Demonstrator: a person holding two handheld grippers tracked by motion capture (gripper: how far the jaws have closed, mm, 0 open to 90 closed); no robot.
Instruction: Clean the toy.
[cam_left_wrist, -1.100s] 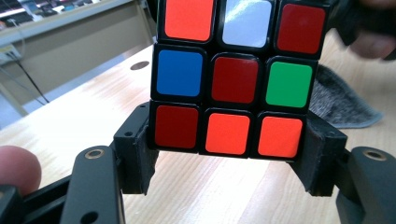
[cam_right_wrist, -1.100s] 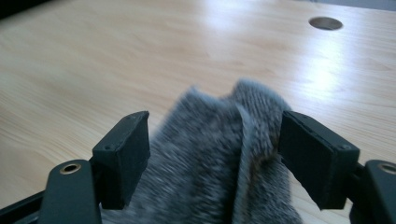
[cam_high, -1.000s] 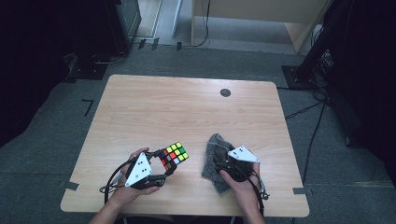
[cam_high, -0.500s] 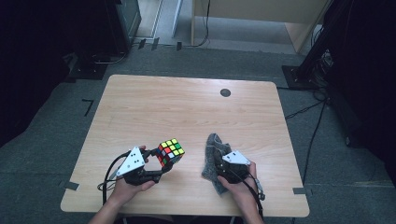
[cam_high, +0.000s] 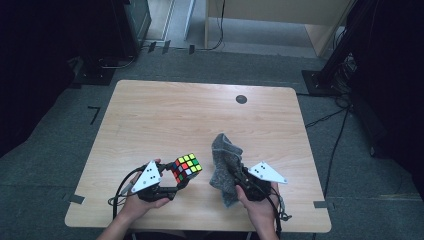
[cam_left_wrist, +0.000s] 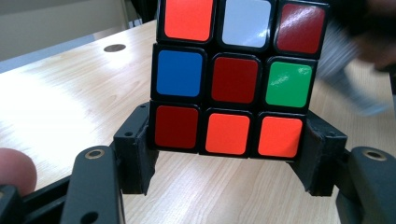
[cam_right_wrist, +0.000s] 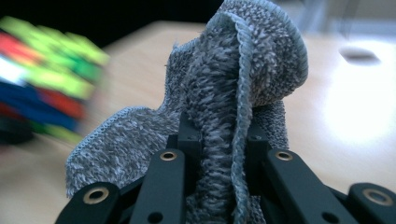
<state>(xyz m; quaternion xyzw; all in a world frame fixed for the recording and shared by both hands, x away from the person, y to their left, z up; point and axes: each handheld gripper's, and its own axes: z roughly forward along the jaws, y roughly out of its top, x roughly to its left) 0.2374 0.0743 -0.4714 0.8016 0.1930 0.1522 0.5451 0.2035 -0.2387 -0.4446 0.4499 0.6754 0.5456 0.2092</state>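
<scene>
A dim room with grey carpet and dark stands surrounds a pale wooden table (cam_high: 165, 115), which has a small dark round hole (cam_high: 241, 99) near its far edge. At the near edge, a person's hands come in from below. The left gripper (cam_high: 172, 181) is clamped on a cube (cam_high: 186, 167) with coloured stickers, its two black jaws pressing on the cube's bottom row from either side; the cube is held up off the wood, tilted, toward the near left of the table. The right gripper (cam_high: 235, 179) has just been closing and now pinches a grey cloth (cam_high: 225, 160) tight between its jaws. The cloth stands bunched above them, its lower end hanging toward the tabletop, just beside the cube but not touching it.
</scene>
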